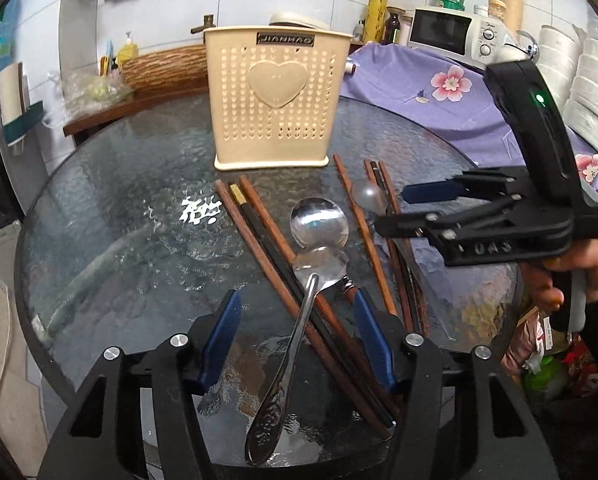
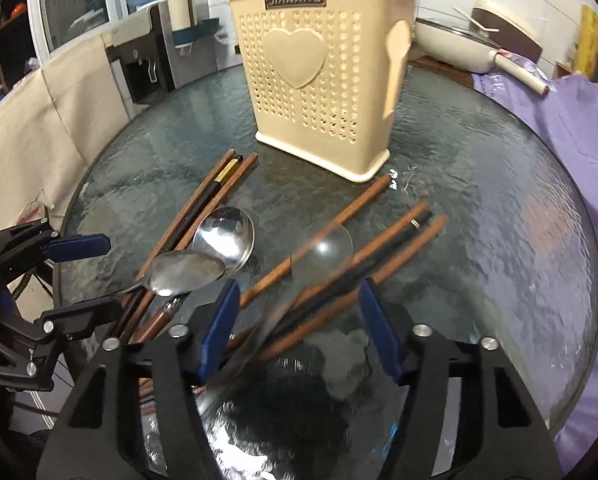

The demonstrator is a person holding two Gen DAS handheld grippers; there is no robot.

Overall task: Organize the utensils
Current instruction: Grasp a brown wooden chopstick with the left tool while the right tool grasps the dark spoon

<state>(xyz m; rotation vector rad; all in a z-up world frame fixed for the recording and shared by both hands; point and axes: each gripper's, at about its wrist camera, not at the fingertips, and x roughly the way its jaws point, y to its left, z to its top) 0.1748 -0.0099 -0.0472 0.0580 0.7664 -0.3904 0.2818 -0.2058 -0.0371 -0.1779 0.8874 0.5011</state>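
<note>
Both tools, left tool [image 1: 297, 344] and right tool [image 2: 299, 326], gape wide and empty; pinch one spoon [image 1: 287, 344] handle squarely near the bench [image 1: 119, 200] front edge.

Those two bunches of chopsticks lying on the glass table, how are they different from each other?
The bunch by the spoons lies tight and parallel, with both metal spoons resting across it; the bunch nearer the purple cloth is looser, one stick lying apart, with a blurred, see-through spoon over it. Both mix brown wooden sticks with one black stick, and all point toward the cream holder.
</note>
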